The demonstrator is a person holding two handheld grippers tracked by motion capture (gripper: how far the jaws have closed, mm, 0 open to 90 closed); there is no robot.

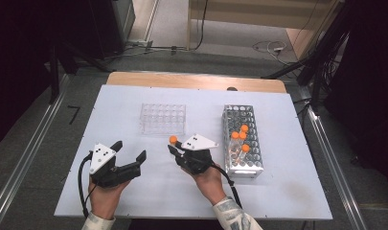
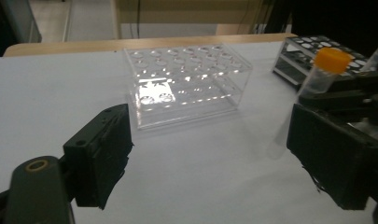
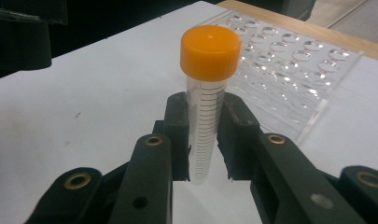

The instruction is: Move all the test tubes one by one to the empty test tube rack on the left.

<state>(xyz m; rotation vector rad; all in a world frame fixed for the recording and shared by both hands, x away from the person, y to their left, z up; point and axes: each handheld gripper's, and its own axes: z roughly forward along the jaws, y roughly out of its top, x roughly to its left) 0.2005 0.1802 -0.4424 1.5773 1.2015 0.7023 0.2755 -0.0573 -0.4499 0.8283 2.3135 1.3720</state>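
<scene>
My right gripper (image 1: 174, 147) (image 3: 206, 140) is shut on a clear tube with an orange cap (image 3: 207, 107) (image 1: 173, 140) (image 2: 323, 70), held upright just in front of the clear plastic rack (image 1: 163, 119) (image 2: 186, 84) (image 3: 289, 70). The rack's holes look empty. Over the near-left part of the table, my left gripper (image 1: 129, 150) (image 2: 214, 158) stands open with nothing between its jaws. A metal mesh rack (image 1: 241, 140) (image 2: 312, 51) at the right holds several orange-capped tubes (image 1: 241, 135).
The racks stand on a white board (image 1: 134, 191) laid on a wooden table (image 1: 191, 80). Bare board lies along the near edge and at the left. Cables trail on the floor beyond the far edge.
</scene>
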